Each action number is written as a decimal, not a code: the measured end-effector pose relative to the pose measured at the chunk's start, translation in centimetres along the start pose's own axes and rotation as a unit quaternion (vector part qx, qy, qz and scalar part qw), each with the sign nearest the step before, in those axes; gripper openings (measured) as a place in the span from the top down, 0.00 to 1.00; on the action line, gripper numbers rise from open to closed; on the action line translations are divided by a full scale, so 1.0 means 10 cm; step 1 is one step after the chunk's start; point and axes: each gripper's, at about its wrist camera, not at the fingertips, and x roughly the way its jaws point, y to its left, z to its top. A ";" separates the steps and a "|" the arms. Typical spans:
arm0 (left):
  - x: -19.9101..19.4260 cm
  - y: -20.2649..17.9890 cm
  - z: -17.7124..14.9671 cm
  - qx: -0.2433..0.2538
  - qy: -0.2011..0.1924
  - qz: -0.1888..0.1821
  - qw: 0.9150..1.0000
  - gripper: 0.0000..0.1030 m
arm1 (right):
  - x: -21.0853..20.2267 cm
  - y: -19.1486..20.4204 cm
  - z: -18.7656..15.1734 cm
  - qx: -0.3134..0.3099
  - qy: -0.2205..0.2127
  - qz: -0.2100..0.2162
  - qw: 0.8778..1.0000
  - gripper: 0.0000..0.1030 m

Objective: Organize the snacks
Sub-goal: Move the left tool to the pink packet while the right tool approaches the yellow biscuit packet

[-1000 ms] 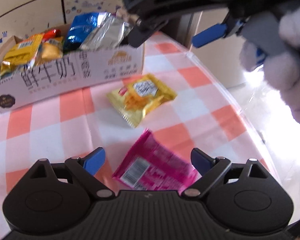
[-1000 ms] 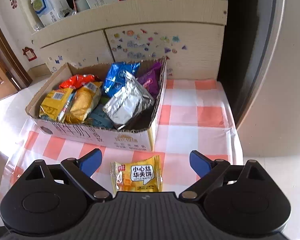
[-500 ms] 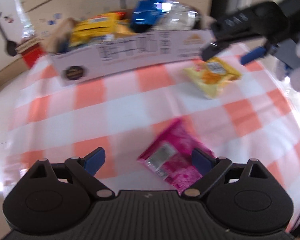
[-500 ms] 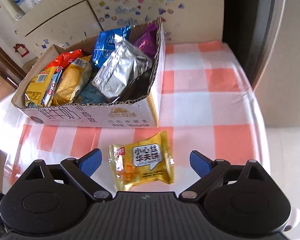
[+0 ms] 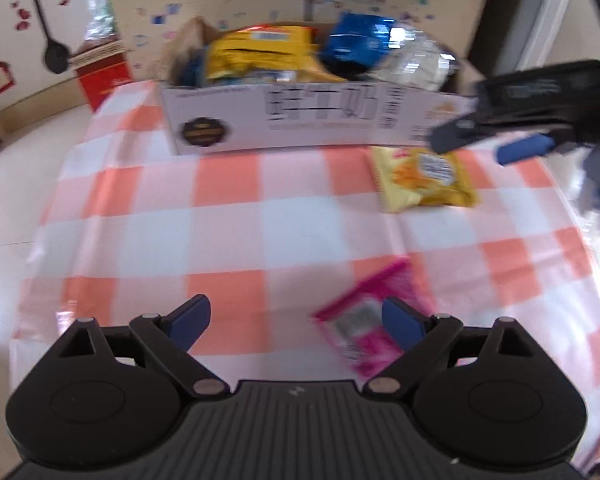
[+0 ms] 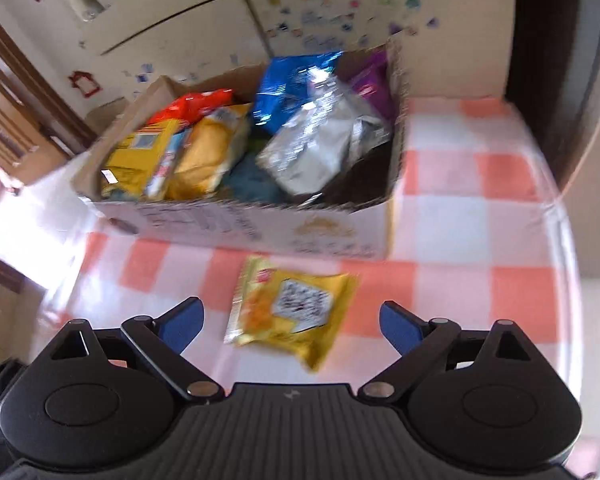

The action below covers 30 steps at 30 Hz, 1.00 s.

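A white cardboard box [image 5: 300,128] full of snack bags stands at the back of the checked table; it also shows in the right wrist view [image 6: 260,228]. A yellow waffle packet [image 6: 292,312] lies in front of it, just ahead of my open, empty right gripper [image 6: 290,324]; it also shows in the left wrist view [image 5: 424,180]. A pink packet [image 5: 364,320] lies by the right finger of my open, empty left gripper [image 5: 296,320]. The right gripper [image 5: 496,144] hovers over the yellow packet.
The table has an orange-and-white checked cloth [image 5: 228,224]. Its right edge [image 6: 568,240] is near a dark cabinet. A red box [image 5: 104,76] stands on the floor at the back left. A stickered cupboard [image 6: 320,12] is behind the box.
My left gripper has swung left and pulled back, so the pink packet now sits at its right finger. My right gripper has come down closer to the yellow packet.
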 end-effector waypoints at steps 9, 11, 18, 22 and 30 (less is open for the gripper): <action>0.20 -0.47 -0.11 0.055 0.023 -0.017 0.998 0.10 | 0.24 0.21 0.13 -0.019 -0.022 0.018 0.999 0.06; 0.22 -0.46 -0.14 0.058 0.023 -0.010 0.998 0.09 | 0.31 0.20 0.17 -0.010 -0.019 0.024 0.999 0.06; 0.20 -0.25 -0.13 0.040 0.026 0.007 0.999 0.08 | 0.42 0.12 0.14 0.008 0.033 0.046 0.998 0.03; 0.18 -0.10 -0.12 0.035 0.016 0.044 0.998 0.09 | 0.34 0.14 0.08 -0.009 0.063 0.078 0.995 0.03; 0.19 0.09 -0.14 0.008 0.020 0.042 0.999 0.03 | 0.29 0.44 -0.02 -0.155 0.037 0.011 0.987 0.03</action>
